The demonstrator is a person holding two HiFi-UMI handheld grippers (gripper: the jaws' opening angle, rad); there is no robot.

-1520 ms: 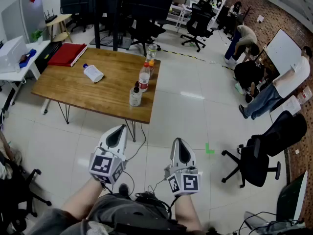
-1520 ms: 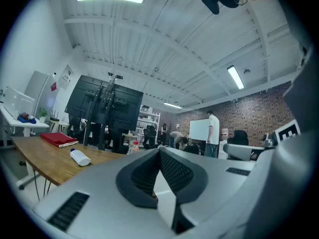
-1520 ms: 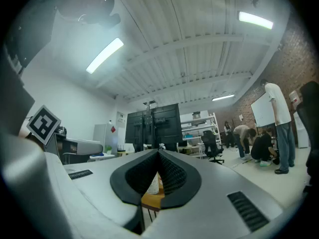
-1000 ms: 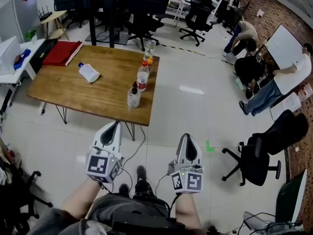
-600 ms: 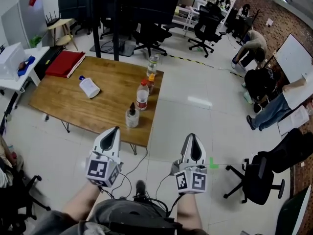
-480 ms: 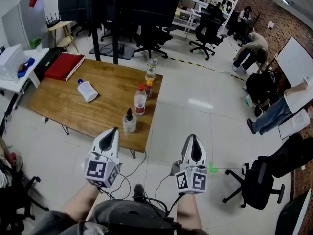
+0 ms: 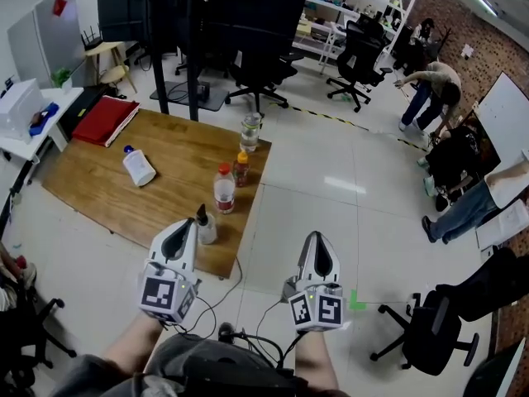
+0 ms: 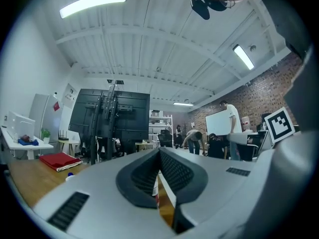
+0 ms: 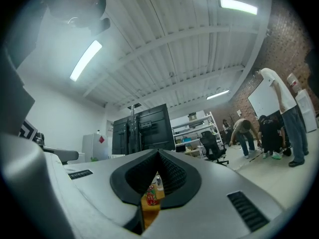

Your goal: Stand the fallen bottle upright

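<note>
Worktop (image 7: 165, 205) stands at 11 o'clock of the person, w/ floor around it. Along its R edge four upright items run in a row from 12 to 6: jar (image 7: 250, 132) farthest, then small bottle (image 7: 240, 169), capped bottle (image 7: 223, 190), and nozzle bottle (image 7: 205, 224) nearest, by the near corner. Fallen bottle (image 7: 138, 166) lies on its side mid-worktop, well apart at 9 o'clock of the row. Folder (image 7: 106, 121) lies at its 11 o'clock, on the far L corner. L gripper (image 7: 189, 223) shows just beside the nozzle bottle, at its 9 o'clock. R gripper (image 7: 316, 236) is over the floor at 3 o'clock of the L one. Smaller worktop (image 7: 51, 121) stands at 9 o'clock, office chair (image 7: 430, 329) at 4 o'clock, and people (image 7: 430, 81) at 2 o'clock.
</note>
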